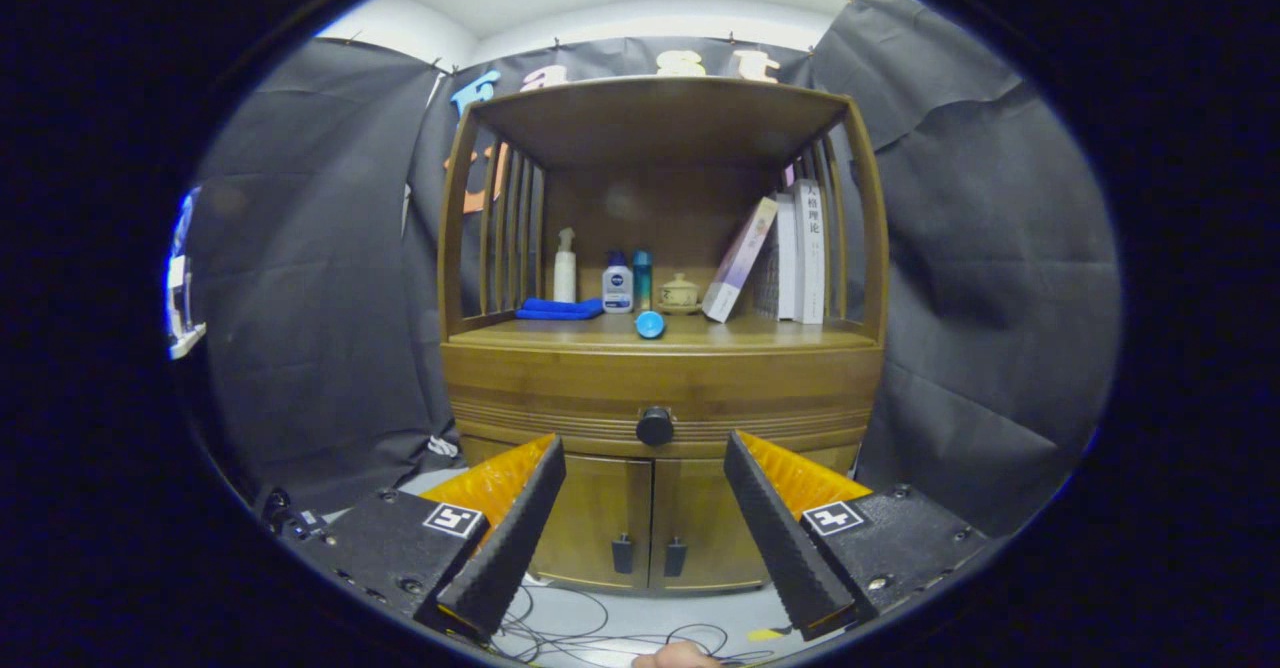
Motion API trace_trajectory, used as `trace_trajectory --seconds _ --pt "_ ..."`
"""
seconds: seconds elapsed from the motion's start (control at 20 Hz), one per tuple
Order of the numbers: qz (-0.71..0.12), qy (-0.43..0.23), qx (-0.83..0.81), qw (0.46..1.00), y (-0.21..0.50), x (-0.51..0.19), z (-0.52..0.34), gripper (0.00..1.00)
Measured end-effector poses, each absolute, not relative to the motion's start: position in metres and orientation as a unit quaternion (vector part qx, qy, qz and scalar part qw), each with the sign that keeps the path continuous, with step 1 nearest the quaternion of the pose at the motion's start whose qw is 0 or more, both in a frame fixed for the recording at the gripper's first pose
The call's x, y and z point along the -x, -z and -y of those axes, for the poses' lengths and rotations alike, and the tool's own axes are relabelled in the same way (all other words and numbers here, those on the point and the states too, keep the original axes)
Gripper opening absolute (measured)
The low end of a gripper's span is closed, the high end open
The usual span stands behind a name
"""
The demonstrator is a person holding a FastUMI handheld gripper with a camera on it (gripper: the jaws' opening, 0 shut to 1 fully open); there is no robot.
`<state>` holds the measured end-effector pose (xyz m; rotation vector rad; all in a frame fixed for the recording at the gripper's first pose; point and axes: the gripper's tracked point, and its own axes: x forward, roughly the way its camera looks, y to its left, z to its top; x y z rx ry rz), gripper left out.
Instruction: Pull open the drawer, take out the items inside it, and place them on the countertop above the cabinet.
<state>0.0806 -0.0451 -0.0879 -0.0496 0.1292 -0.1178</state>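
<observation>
Straight ahead of the tool (645,448), beyond its fingertips and level with the gap between them, sits the drawer (660,393) with its knob (655,426). The drawer is closed. The tool is wide open, holding nothing.

open floor before drawer knob (655,426), countertop (800,335) — crowded

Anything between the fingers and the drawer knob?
Nothing visible. The gripper is open, its fingers spread apart and short of the cabinet, with the drawer knob beyond them, lined up with the gap. The drawer is shut.
</observation>
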Motion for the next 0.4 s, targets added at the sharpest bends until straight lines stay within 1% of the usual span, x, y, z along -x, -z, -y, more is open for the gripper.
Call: trace_trajectory --seconds 0.2,0.4 --pt "-0.057 0.063 0.017 0.996 0.091 -0.06 0.047 1.0" --pt "-0.053 0.056 0.016 0.997 0.088 -0.023 0.041 1.0"
